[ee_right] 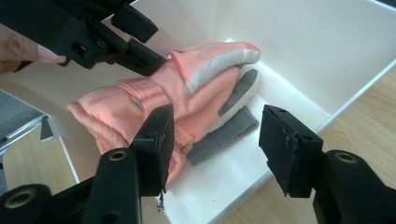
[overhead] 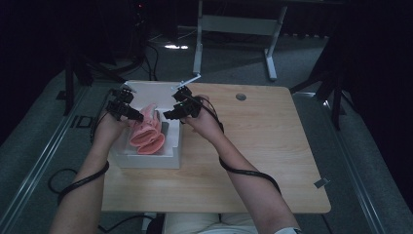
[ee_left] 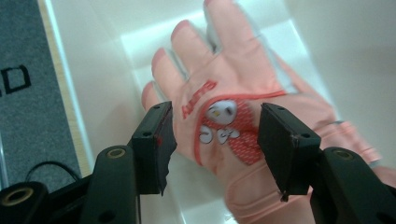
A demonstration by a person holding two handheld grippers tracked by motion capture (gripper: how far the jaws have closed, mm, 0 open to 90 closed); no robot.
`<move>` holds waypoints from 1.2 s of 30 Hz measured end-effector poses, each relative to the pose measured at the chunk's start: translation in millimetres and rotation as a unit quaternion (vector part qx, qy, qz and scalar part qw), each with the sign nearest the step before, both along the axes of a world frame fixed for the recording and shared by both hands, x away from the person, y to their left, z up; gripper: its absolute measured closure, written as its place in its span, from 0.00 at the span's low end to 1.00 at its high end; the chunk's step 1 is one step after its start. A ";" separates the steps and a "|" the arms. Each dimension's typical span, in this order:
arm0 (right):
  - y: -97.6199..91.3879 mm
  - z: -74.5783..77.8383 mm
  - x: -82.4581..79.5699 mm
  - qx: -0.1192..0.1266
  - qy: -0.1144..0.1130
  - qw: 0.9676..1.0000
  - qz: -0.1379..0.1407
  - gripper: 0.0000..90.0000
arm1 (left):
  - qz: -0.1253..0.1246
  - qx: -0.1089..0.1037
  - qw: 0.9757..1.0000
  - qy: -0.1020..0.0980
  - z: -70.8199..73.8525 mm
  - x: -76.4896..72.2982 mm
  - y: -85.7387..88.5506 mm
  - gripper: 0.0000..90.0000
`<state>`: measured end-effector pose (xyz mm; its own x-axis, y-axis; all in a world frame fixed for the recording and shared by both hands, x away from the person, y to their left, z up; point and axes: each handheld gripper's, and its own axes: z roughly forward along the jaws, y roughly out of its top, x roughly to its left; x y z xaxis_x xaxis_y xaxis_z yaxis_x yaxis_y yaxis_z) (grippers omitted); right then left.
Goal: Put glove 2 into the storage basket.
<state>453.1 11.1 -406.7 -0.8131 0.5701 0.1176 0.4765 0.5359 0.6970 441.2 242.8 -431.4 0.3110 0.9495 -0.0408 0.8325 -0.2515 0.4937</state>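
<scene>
Lying inside a shallow white box (overhead: 146, 161) on the left part of the wooden table (overhead: 253, 161), a pair of pink gloves (overhead: 146, 134) takes up the middle of the tray. Both grippers hang just above the box with nothing pinched.

Seen from the left gripper view, the left gripper (ee_left: 215, 135) has its two black jaws spread apart, and between them, farther down, one pink glove (ee_left: 224, 93) lies flat with its fingers pointing away; a small cartoon patch and red lettering show on its back. Neither pad touches the fabric.

From the right gripper view, the right gripper (ee_right: 215, 135) also stands spread, its jaws clear of the gloves (ee_right: 177, 93), which lie piled with a grey palm and a grey cuff strip showing against the white floor of the box (ee_right: 299, 42). The left gripper (ee_right: 135, 46) reaches in from the upper left there, its tips close over the cuff end of the pile.

From the high view, the left gripper (overhead: 127, 113) sits at the near-left edge of the gloves and the right gripper (overhead: 176, 113) at the box's right wall
</scene>
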 end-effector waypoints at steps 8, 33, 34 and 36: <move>-12.6 8.4 -2.7 0.009 -0.009 1.000 -0.002 0.47 | -0.017 -0.021 0.999 -0.039 21.9 -11.8 -8.6 0.50; -108.8 14.2 -12.1 0.059 -0.036 0.998 -0.011 0.18 | -0.227 -0.099 0.963 -0.103 42.0 -58.8 -127.9 0.00; -112.8 12.5 -12.1 0.054 -0.037 0.998 -0.014 0.17 | -0.234 -0.096 0.962 -0.104 40.6 -61.0 -132.6 0.00; -121.0 8.7 -11.6 0.052 -0.038 0.998 -0.019 0.17 | -0.245 -0.086 0.960 -0.107 38.8 -64.5 -140.8 0.00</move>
<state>441.5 -110.0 -398.0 -0.8005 0.5879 0.1164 0.4386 0.4424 0.7822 376.7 102.0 -392.7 0.7367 0.6726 -0.0698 0.5106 -0.4856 0.7096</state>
